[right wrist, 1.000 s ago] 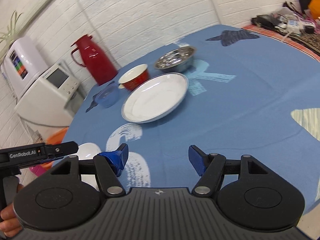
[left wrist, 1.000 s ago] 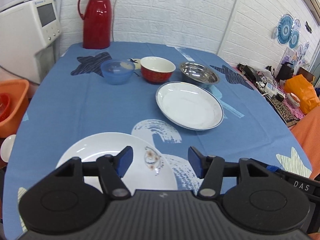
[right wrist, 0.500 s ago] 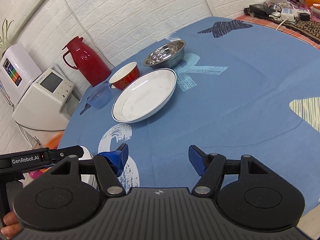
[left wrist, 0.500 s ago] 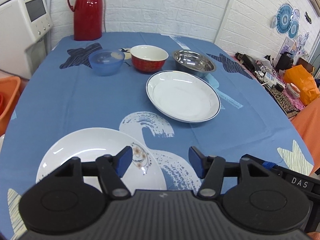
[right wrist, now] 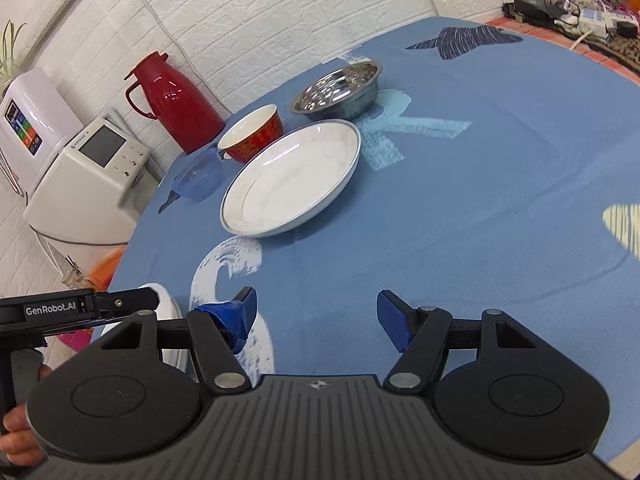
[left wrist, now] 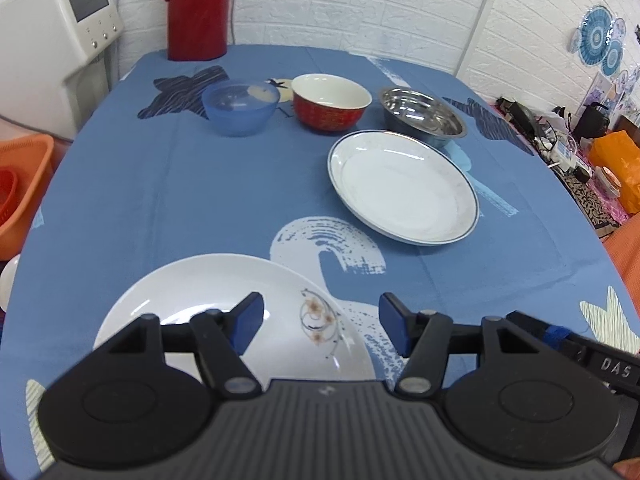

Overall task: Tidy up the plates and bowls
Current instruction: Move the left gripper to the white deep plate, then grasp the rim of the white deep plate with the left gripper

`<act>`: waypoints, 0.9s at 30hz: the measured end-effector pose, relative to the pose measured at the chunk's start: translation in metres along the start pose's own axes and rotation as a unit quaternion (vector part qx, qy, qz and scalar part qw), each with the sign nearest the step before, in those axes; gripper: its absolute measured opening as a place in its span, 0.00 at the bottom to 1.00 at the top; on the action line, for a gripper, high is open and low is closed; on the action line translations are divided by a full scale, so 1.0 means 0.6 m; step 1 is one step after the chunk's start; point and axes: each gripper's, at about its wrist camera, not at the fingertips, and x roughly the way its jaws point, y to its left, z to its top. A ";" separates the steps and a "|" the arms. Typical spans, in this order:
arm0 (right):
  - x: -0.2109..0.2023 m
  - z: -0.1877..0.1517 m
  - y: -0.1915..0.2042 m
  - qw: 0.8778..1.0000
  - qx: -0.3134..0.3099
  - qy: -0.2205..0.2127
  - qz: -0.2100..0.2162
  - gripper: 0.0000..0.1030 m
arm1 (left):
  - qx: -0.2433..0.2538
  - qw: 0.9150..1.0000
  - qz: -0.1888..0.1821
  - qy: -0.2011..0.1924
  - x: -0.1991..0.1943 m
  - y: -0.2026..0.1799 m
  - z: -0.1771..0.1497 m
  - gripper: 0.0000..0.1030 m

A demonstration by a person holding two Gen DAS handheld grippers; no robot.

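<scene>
On the blue tablecloth [left wrist: 200,200], nearest me, sits the white plate with a small flower motif [left wrist: 224,296]; I use it as my landmark. My left gripper [left wrist: 320,322] hovers just over its near right edge, jaws spread wide, nothing between them; one blue pad [left wrist: 248,320] overlaps the plate in view, but I can't tell if it touches. Beyond the flower plate and to its right lies the blue-rimmed white plate [left wrist: 402,186], well apart, flat on the cloth. Farther back from the flower plate runs a row of three bowls: translucent blue plastic bowl [left wrist: 239,108] on the left, red bowl with white inside [left wrist: 330,103] in the middle, stainless steel bowl [left wrist: 422,114] on the right, its near rim just beside the blue-rimmed plate. All three upright, apart from each other.

My right gripper [right wrist: 316,316] is to the right of the flower plate, above bare cloth, jaws also wide apart and empty. In the right wrist view only a sliver of the flower plate shows, under the left tool.

Past the bowls, a red thermos jug [left wrist: 196,8] stands at the table's far edge by the white brick wall [left wrist: 360,8]. Left of it, off the table, a white appliance with a screen [left wrist: 60,20]. An orange basket [left wrist: 24,184] sits off the table's left side.
</scene>
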 end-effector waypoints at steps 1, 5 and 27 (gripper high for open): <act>0.000 0.012 -0.005 1.000 -0.002 -0.004 -0.004 0.51 | -0.004 1.000 -0.001 0.006 0.003 0.006 0.008 0.59; 0.012 0.075 -0.020 0.999 -0.014 -0.015 -0.025 0.51 | -0.036 0.999 -0.017 0.026 0.022 0.029 0.046 0.60; 0.279 0.224 0.006 0.971 -0.203 0.095 -0.080 0.56 | -0.007 0.995 -0.014 0.102 0.245 -0.013 0.183 0.60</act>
